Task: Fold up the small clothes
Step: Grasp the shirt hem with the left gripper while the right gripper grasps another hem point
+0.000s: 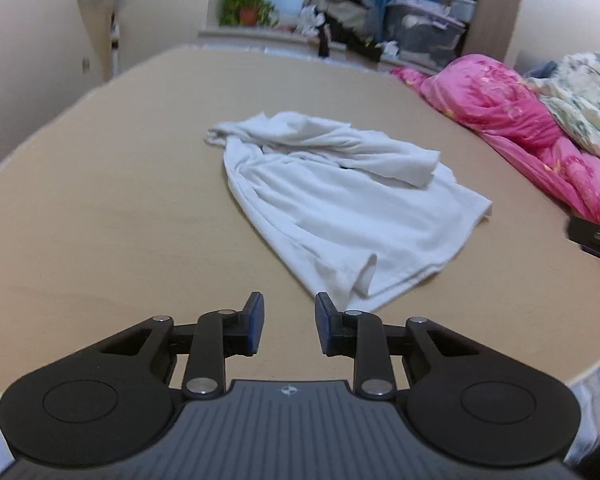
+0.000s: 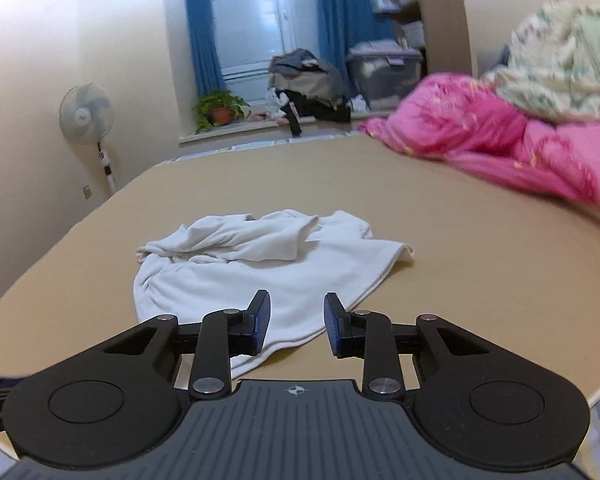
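Observation:
A crumpled white garment (image 1: 332, 200) lies on the tan bed sheet (image 1: 100, 220), bunched at its far end and spread toward me. My left gripper (image 1: 289, 322) hovers just short of the garment's near corner, jaws partly apart with nothing between them. In the right wrist view the same white garment (image 2: 260, 264) lies ahead. My right gripper (image 2: 296, 326) hangs over its near hem, jaws partly apart, with cloth showing below the gap but not pinched. A black piece of the right gripper (image 1: 596, 238) shows at the right edge of the left wrist view.
A pink quilt (image 2: 500, 136) and a floral blanket (image 2: 560, 60) are piled on the bed's right side. A standing fan (image 2: 86, 114), a potted plant (image 2: 220, 110), clothes heaps and a storage bin (image 2: 384, 70) line the far wall by the window.

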Tool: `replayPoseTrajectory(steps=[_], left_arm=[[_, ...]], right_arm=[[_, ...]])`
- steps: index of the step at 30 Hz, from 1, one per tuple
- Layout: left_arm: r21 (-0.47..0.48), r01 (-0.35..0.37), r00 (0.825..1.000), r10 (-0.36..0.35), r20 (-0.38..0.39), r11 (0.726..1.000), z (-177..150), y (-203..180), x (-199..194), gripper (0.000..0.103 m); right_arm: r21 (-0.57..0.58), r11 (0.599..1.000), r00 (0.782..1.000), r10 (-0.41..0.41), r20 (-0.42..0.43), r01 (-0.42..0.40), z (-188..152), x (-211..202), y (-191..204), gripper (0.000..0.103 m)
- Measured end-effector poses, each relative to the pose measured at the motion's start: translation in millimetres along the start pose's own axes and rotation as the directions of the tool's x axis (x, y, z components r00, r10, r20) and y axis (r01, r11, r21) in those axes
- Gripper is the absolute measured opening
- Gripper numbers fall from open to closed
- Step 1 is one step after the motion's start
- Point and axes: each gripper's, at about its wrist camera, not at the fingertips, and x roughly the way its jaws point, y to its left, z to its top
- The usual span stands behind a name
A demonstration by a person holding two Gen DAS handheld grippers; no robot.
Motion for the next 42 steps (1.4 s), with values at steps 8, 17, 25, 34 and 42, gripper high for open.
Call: replayPoseTrajectory(steps=[8,17,25,34,42], left_arm=[[-0.321,-0.018,0.969,-0.063,-0.241,0.947,49,-1,120,0.06],[-0.163,-0.051,0.937,-0.009,-0.35,0.985,56,12,151,0.003],[-0.044,-0.07,0.955,0.054,-0.292,0.997,47,117,62,0.0],[-0.272,-0.019,0.964,-0.054,-0.26,0.962,45,160,68,0.035],[-0.266,0.021,0.939,-0.11,-0.325,0.964,38,144,90,0.05]], right_arm=[[0.018,0.999,0.998,-0.044,-0.048,0.045,23,36,-57,0.044],[0.081,0.996,0.996,-0.035,-0.087,0.042,23,56,-72,0.044],[0.12,0.991,0.991,-0.038,-0.125,0.053,35,90,-81,0.044],[0.091,0.989,0.966,-0.095,-0.24,0.119,33,162,-98,0.044],[0.13,0.984,0.966,-0.086,-0.245,0.12,26,220,-129,0.056]])
